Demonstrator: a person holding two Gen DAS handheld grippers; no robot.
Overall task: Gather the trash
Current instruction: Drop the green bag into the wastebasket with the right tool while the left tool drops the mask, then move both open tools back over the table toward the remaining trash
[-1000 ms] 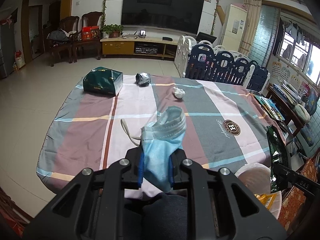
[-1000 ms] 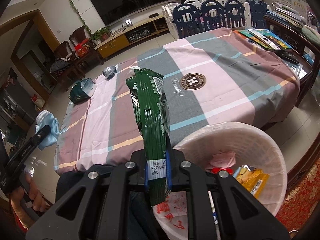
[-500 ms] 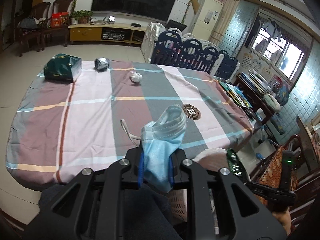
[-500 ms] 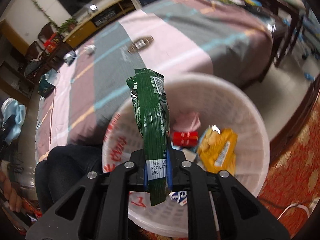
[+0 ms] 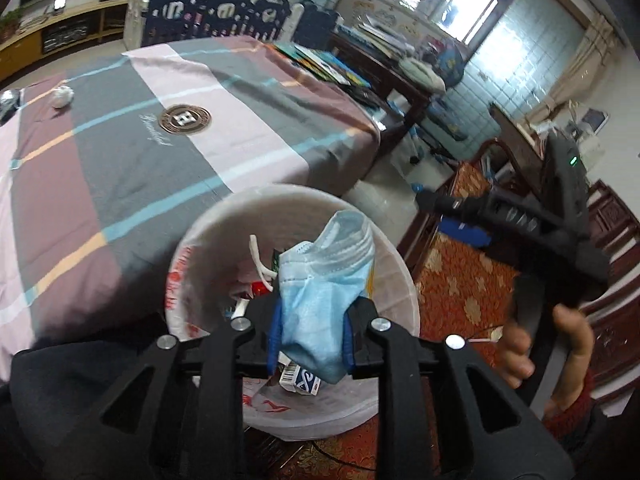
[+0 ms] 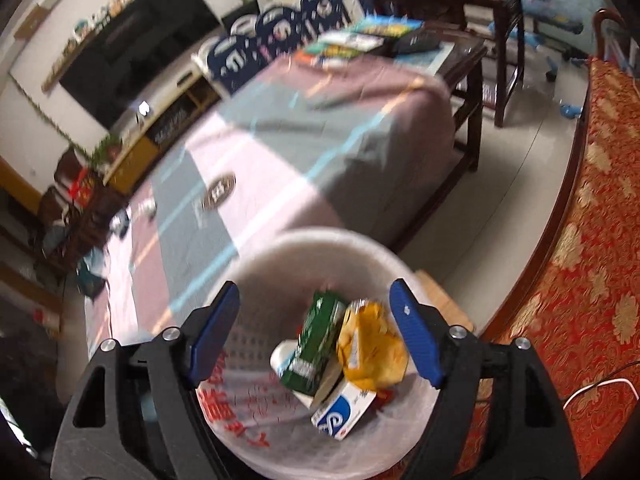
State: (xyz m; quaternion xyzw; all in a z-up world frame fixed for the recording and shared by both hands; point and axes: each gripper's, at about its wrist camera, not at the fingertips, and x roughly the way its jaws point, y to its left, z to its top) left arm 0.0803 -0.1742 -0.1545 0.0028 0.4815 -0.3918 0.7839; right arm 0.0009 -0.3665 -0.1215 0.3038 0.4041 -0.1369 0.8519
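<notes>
A white mesh trash basket (image 5: 396,264) lined with a printed bag stands beside the table. My left gripper (image 5: 312,332) hangs over it with a blue face mask (image 5: 320,304) between its blue pads. The jaws are opening, and the mask still touches both pads. My right gripper (image 6: 316,294) is above the same basket (image 6: 256,332), jaws opening wide with nothing between them. Below it a green snack packet (image 6: 316,344) lies in the basket beside a yellow wrapper (image 6: 372,348) and a white-and-blue box (image 6: 344,412). A hand (image 5: 560,344) holds the right gripper (image 5: 440,216).
The table under a striped cloth (image 5: 160,160) bears a crumpled white paper ball (image 5: 62,96), a dark wad (image 6: 120,224) and a dark green box (image 6: 90,276). A dark wooden side table (image 6: 472,80) with books stands behind the basket. Red patterned upholstery (image 6: 580,240) fills the right.
Both grippers swung from over the table to above the basket and tilted down. The right one opened and the green packet fell into the basket. The left pads spread slightly around the mask.
</notes>
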